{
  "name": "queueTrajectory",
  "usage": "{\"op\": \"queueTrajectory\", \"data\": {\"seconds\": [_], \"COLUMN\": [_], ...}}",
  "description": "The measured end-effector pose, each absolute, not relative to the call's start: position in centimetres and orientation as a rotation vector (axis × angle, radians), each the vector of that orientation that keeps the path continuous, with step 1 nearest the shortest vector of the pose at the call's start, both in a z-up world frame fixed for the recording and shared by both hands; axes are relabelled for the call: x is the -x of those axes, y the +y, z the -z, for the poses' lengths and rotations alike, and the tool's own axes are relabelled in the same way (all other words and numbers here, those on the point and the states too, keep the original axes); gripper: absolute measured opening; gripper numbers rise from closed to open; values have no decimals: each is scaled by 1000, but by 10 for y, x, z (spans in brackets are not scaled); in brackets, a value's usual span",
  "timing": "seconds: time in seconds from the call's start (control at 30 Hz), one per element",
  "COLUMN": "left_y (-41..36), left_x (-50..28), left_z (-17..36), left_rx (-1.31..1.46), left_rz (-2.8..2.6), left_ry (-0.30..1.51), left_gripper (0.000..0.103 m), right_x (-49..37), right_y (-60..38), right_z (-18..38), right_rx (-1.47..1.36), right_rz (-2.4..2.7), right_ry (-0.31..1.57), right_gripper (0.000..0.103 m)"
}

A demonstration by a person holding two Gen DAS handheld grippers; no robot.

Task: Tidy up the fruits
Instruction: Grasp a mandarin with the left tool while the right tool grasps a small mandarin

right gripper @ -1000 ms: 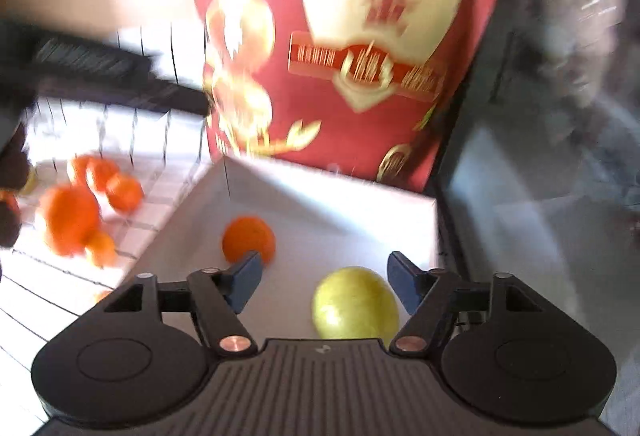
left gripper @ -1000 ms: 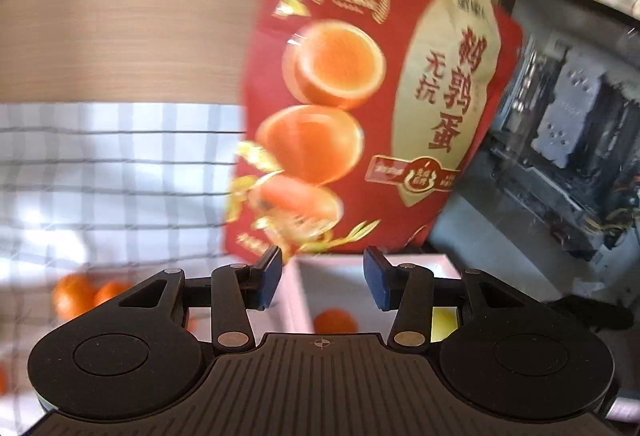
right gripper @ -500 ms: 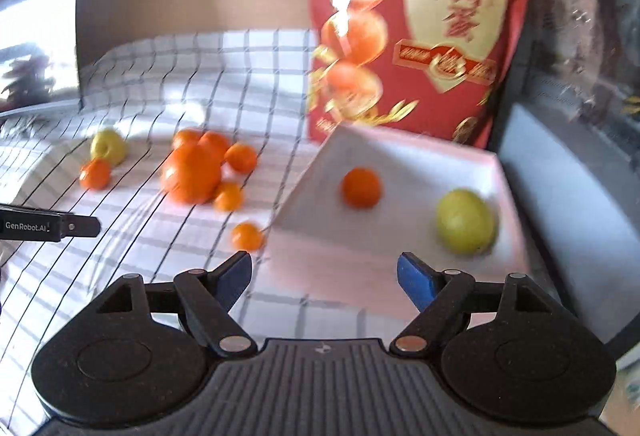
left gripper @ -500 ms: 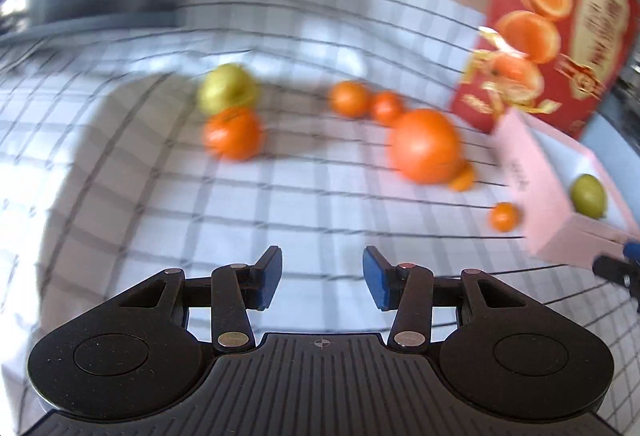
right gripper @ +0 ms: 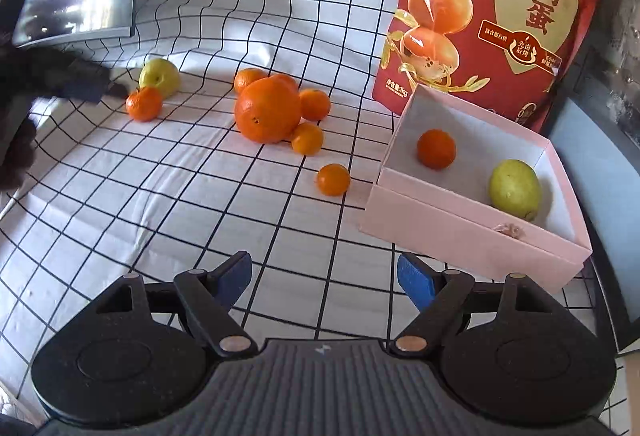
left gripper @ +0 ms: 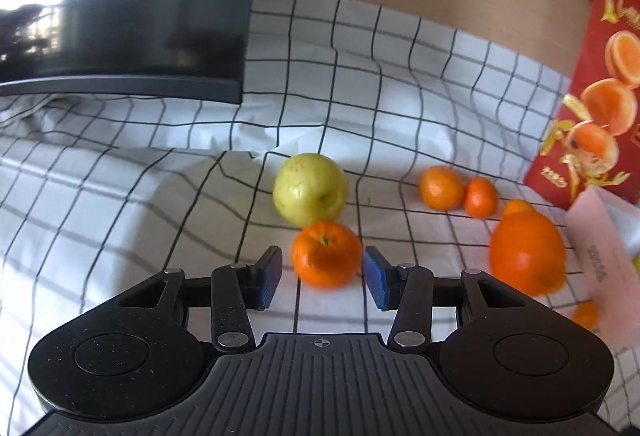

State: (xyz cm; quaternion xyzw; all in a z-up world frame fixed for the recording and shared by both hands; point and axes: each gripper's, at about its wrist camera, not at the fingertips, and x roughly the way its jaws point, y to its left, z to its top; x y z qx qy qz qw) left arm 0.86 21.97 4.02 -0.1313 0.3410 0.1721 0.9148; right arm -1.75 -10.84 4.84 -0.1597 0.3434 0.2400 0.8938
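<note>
Mandarin (left gripper: pixel 326 254) sits between the spread left hand-held gripper (left gripper: pixel 322 278); only the right view shows the pink box (right gripper: pixel 472 236); right hand-held gripper (right gripper: pixel 324 280) gapes empty.

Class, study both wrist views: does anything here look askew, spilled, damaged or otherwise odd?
Nothing is spilled or damaged. The checked cloth is rumpled, with folds near the green apple. The pink box sits at an angle to the grid lines. Loose fruit simply awaits sorting.

A checked cloth (right gripper: pixel 168 192) covers the bench. On it, left of the pink box (right gripper: pixel 460 236), lie a big orange (right gripper: pixel 267 109) ringed by small ones, one stray orange (right gripper: pixel 333 179) nearer the box, and farther left a green apple (right gripper: pixel 159 77) touching an orange (right gripper: pixel 144 103). A red bag (right gripper: pixel 492 16) stands behind the box.
</note>
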Motion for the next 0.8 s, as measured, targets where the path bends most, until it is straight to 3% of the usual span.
{"op": "queueTrajectory", "data": {"seconds": [0.23,0.5,0.53,0.57,0.63,0.8], "left_y": [219,209,204,198,182,137], "left_x": [-40,-24,-14,-5,16,58], "left_z": [-22,-28,-32,-36,-41,-41], "left_rx": [218,218,229,242,262,276], "left_rz": [-342,-322,-305,-286,-237,-123], "left_ry": [790,753,737,727,724,775], "left_gripper": [56,54,54,54,54,54], "right_x": [22,24,24,23,18,6], "right_y": [-124,-130,-129,-126,-116,-83], "right_z": [-46,-46,-47,-48,-48,-47], "right_rx": [334,363,368,379,413,533], "right_rz": [-471,-480,-491,-500,-523,-541], "right_ry": [741,723,710,701,700,622], "right_gripper": [80,80,75,62,45,39]}}
